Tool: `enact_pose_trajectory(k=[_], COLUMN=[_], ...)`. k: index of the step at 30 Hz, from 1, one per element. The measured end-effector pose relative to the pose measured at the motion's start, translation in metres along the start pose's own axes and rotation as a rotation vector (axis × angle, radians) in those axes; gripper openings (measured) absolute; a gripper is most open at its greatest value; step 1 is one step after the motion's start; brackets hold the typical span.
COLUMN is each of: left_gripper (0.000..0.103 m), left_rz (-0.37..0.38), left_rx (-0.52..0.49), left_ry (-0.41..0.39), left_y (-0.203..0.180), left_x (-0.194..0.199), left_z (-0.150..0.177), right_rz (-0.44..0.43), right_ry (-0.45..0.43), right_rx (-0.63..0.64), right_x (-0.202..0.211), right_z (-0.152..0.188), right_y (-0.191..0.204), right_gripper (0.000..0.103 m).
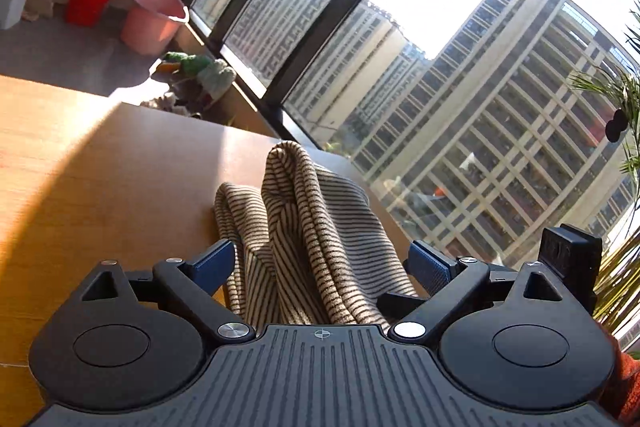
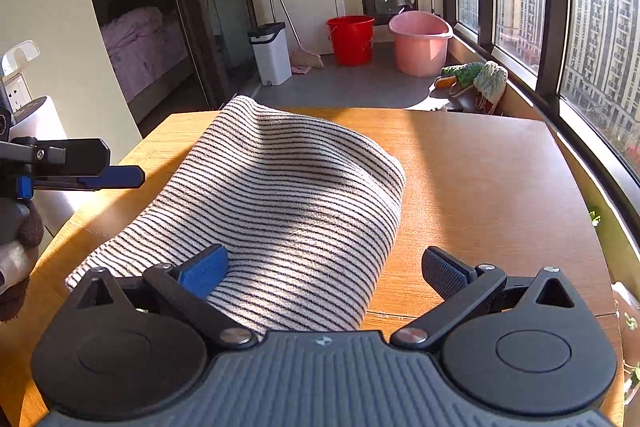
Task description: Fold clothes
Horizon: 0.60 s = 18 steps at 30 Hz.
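Note:
A cream garment with thin dark stripes [image 2: 296, 195] lies folded over on the wooden table [image 2: 480, 187], its near edge under my right gripper [image 2: 324, 271]. That gripper is open wide: its left pad [image 2: 204, 269] hovers over the cloth and its right pad [image 2: 444, 273] over bare wood. In the left wrist view the striped garment [image 1: 312, 227] rises in bunched folds between the spread blue pads of my left gripper [image 1: 320, 263], which do not press on it. The left gripper [image 2: 120, 177] also shows at the left edge of the right wrist view, beside the garment.
The table [image 1: 100, 167] ends near a wall of large windows [image 2: 592, 67] on the right. Beyond its far edge stand a red bucket [image 2: 352, 39], a pink basin [image 2: 420, 43], a white bin [image 2: 272, 55] and soft toys [image 2: 476, 79]. A plant [image 1: 624, 99] stands at the right.

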State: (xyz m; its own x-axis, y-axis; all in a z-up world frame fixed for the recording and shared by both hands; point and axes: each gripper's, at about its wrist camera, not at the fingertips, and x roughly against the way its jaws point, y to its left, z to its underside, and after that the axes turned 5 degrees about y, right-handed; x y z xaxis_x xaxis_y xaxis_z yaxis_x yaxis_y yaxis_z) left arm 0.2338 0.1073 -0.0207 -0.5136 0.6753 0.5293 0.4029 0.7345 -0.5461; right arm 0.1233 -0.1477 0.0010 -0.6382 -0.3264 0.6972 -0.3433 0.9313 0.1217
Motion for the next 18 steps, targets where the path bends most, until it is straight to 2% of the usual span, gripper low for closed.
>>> enact_pose_trajectory(k=[3, 9, 14, 18], left_gripper=[0.088, 0.084, 0.079, 0.077], left_rz=[-0.037, -0.034, -0.041, -0.036], left_rx=[0.005, 0.027, 0.017, 0.023], left_ry=[0.089, 0.081, 0.076, 0.059], left_y=[0.002, 0.008, 0.007, 0.007], left_x=[-0.025, -0.023, -0.018, -0.017], left_z=[0.009, 0.016, 0.022, 0.027], right_rz=[-0.001, -0.052, 0.034, 0.048], right_ry=[-0.007, 0.053, 0.077, 0.091], right_rx=[-0.027, -0.121, -0.054, -0.031], right_x=[-0.001, -0.013, -0.015, -0.018], right_z=[0.006, 0.009, 0.000, -0.004], right_y=[0.003, -0.005, 0.014, 0.019], right_gripper=[0.103, 0.103, 0.103, 0.103])
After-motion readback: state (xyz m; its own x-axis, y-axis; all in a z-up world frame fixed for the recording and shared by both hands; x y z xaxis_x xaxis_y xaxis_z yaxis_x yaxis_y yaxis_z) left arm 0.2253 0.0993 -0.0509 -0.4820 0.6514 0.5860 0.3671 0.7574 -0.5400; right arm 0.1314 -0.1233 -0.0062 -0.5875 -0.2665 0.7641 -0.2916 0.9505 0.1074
